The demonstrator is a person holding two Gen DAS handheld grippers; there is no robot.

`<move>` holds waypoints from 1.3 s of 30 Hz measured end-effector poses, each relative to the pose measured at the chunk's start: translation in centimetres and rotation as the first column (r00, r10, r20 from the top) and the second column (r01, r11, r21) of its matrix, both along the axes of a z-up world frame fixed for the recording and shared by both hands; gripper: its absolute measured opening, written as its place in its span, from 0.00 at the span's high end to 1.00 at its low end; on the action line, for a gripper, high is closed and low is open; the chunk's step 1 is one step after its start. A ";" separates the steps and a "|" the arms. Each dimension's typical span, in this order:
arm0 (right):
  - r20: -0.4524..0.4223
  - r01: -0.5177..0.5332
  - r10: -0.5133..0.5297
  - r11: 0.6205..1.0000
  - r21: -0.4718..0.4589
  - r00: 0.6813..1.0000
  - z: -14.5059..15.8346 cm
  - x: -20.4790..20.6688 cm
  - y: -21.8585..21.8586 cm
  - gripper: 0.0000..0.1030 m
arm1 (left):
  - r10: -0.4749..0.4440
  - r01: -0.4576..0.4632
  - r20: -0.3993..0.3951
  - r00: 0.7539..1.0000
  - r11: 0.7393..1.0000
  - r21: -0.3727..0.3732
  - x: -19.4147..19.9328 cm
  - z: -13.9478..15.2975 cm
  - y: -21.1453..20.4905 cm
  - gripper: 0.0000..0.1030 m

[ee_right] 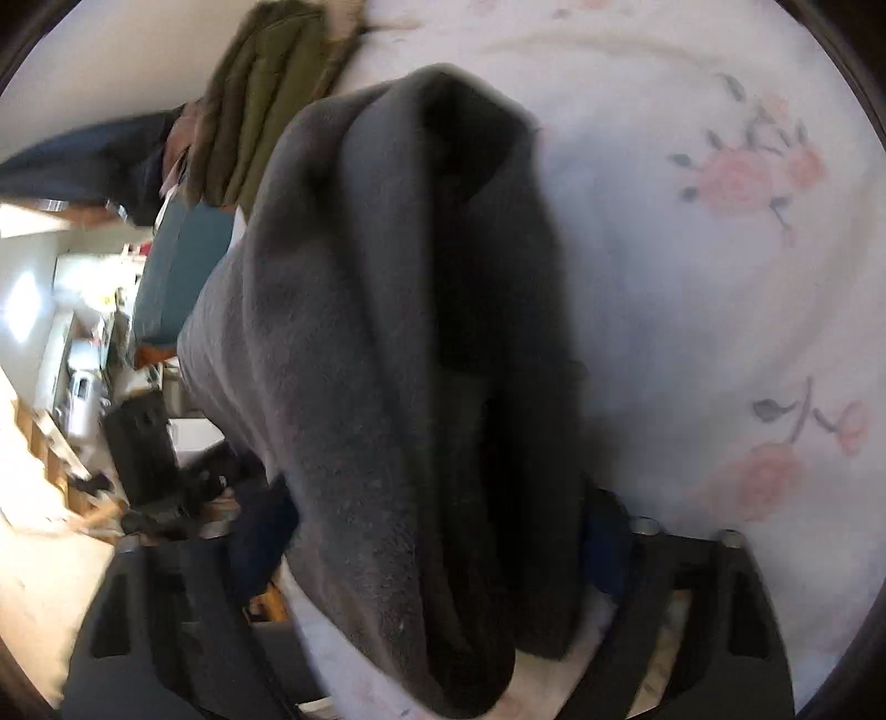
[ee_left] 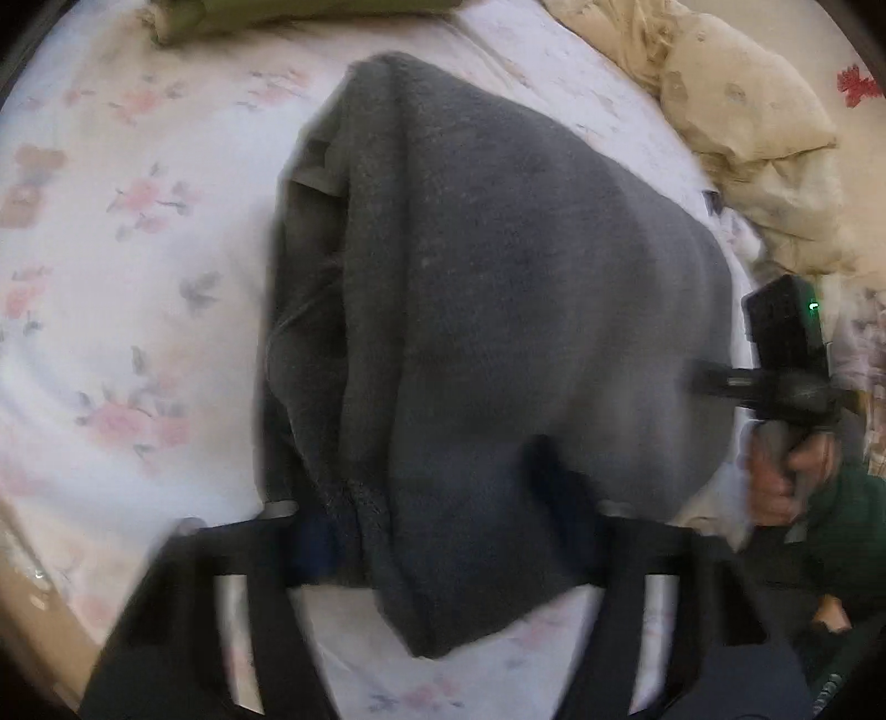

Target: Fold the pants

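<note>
The dark grey fleece pants (ee_left: 498, 310) hang in a folded bundle over a white floral bedsheet (ee_left: 138, 277). My left gripper (ee_left: 443, 548) is shut on the near edge of the pants, with cloth bunched between its fingers. My right gripper (ee_right: 437, 554) is shut on another edge of the same pants (ee_right: 387, 332), which drape down from it. In the left wrist view the right gripper (ee_left: 720, 382) meets the pants' right edge, with a hand on its handle. The left gripper's body shows at the left of the right wrist view (ee_right: 149, 459).
A cream duvet (ee_left: 747, 111) is heaped at the bed's far right. An olive green quilted item (ee_left: 288, 11) lies at the head of the bed and shows in the right wrist view (ee_right: 266, 99). A blue cushion (ee_right: 183, 277) and room clutter lie beyond the bed edge.
</note>
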State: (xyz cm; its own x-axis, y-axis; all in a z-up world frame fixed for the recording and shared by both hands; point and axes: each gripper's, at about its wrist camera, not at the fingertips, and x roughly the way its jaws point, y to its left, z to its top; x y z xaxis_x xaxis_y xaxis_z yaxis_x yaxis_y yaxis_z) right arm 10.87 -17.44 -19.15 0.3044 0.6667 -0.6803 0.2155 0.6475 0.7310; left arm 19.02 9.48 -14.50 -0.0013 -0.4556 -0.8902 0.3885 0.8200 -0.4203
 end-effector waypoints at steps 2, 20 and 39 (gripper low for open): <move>0.067 -0.012 0.016 0.999 -0.053 0.998 1.3 -0.2 0.8 0.59 | -0.024 0.025 0.048 0.999 1.000 -0.010 -0.9 1.8 -0.7 0.77; -0.269 -0.317 0.253 0.919 -0.232 0.929 3.4 -2.8 -1.3 0.46 | 0.217 -0.198 -0.144 0.966 0.971 0.136 -11.7 0.9 -4.0 0.59; 0.120 -0.079 0.145 0.896 -0.437 0.982 11.4 -0.7 -3.3 0.63 | 0.387 -0.393 0.163 0.907 0.919 0.003 -6.8 6.5 -2.9 0.47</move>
